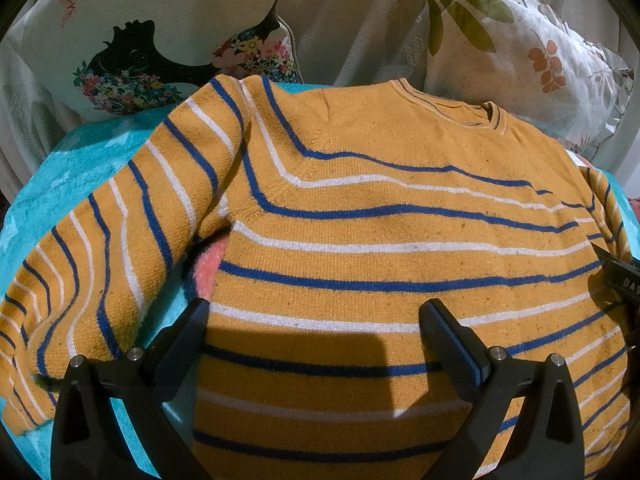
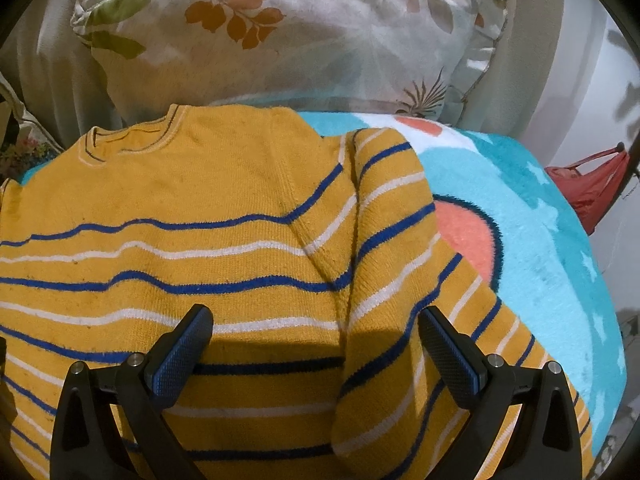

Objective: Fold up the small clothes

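**Sweater laid flat, no fold started yet**

You had the striped sweater (image 1: 360, 240) spread flat on the turquoise blanket (image 1: 80, 168), collar (image 1: 448, 106) toward the blanket's far edge where the pillows sit: the floral-print pillow (image 1: 120, 40) at the far-left corner, the leaf-print pillow (image 2: 280, 40) at the far right.

Your left gripper (image 1: 314, 328) hovered over the lower body of the sweater, jaws spread wide, gripping nothing. Your right gripper (image 2: 316, 328) was released the same way, above the seam where the body meets the right sleeve (image 2: 400, 260). That sleeve ran down along the body toward the near-right edge; the left sleeve (image 1: 100, 248) angled out toward the blanket's left edge.

My read: you were at the start of the fold, with nothing pinched yet. The next move probably called for taking a sleeve near cuff or shoulder and bringing it across the body. The knit looked thick, so pinch one layer only and keep the body from dragging on the fleece.
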The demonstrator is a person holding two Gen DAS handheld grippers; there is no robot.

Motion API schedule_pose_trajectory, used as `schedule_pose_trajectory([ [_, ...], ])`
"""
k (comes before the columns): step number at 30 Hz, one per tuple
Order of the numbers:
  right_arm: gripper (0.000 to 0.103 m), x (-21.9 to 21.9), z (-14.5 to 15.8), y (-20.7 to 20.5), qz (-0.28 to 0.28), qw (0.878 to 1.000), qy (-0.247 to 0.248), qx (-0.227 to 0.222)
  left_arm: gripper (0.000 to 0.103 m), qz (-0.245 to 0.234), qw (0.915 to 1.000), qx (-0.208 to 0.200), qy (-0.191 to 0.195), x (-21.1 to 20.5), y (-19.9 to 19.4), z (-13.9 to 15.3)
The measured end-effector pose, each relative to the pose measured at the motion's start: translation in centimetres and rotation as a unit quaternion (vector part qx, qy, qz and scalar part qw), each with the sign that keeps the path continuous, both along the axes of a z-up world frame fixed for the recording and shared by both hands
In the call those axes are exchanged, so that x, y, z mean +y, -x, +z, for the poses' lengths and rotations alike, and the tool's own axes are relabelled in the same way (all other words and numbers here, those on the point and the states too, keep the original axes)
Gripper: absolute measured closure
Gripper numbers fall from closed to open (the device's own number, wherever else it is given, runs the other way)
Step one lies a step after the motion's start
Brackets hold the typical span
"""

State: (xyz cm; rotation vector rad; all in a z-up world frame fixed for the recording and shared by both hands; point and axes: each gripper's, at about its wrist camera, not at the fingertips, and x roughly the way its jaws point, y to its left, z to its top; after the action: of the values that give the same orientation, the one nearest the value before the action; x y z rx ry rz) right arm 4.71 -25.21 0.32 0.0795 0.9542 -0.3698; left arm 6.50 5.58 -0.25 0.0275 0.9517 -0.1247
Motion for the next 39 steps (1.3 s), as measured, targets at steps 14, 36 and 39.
schedule_pose_trajectory([
  [14, 0.010, -0.7, 2.9, 1.9, 0.027, 0.999, -0.005, 0.022, 0.000, 0.014, 0.9989, 0.044, -0.005, 0.0, 1.1, 0.9],
  [36, 0.009, 0.5, 5.4, 9.6, 0.074, 0.988, -0.131, -0.024, 0.000, -0.005, 0.9983, 0.055, 0.019, -3.5, 10.5, 7.2],
  [39, 0.009, 0.5, 5.6, 9.9, 0.076, 0.987, -0.138, -0.026, 0.000, -0.014, 0.9977, 0.062, 0.024, -4.4, 11.4, 7.2],
])
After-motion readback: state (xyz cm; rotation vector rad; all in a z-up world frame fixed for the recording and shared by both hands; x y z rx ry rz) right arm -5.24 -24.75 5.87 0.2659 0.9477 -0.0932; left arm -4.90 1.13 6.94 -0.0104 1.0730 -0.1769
